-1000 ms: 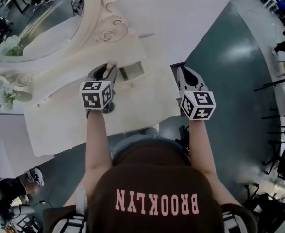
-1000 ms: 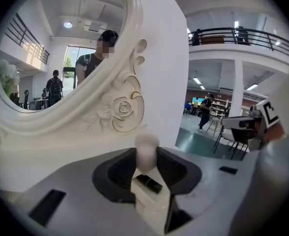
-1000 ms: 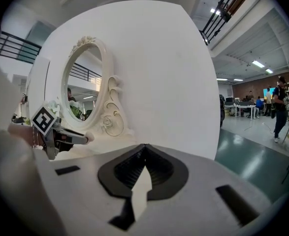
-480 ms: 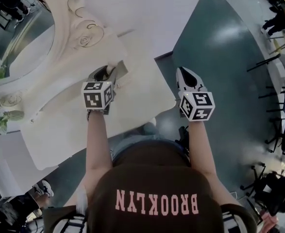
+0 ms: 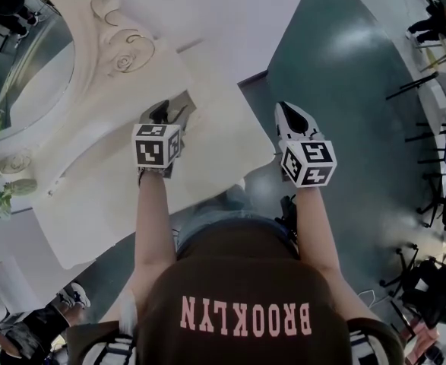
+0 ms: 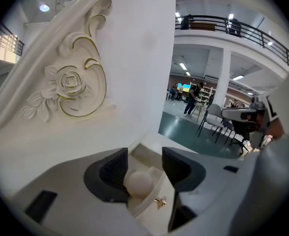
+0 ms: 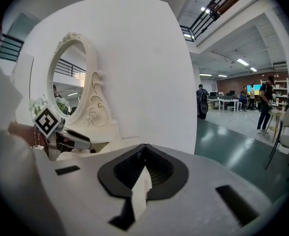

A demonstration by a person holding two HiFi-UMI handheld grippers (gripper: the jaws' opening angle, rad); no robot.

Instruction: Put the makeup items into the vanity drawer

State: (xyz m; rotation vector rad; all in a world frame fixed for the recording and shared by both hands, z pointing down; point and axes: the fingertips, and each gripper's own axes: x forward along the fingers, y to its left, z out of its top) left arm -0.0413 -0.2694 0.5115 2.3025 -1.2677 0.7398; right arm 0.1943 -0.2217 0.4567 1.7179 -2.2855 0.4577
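Cream-coloured and round, the makeup ball [image 6: 139,182] sits low in the centre of my left gripper view. It is between the jaws of the left gripper [image 6: 144,154], which have just been opening. It lies close against the left pad, and the right pad stands clear of it. Under it is the open vanity drawer [image 6: 151,211] with its gold knob [image 6: 160,200]. My right gripper [image 7: 144,154] has its jaws closed tip to tip on nothing. In the head view it is at centre right, just off the edge of the vanity top [image 5: 207,158].

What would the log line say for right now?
left gripper: jaws just been opening, cream ball between them | drawer: open, under the jaws | right gripper: shut, empty
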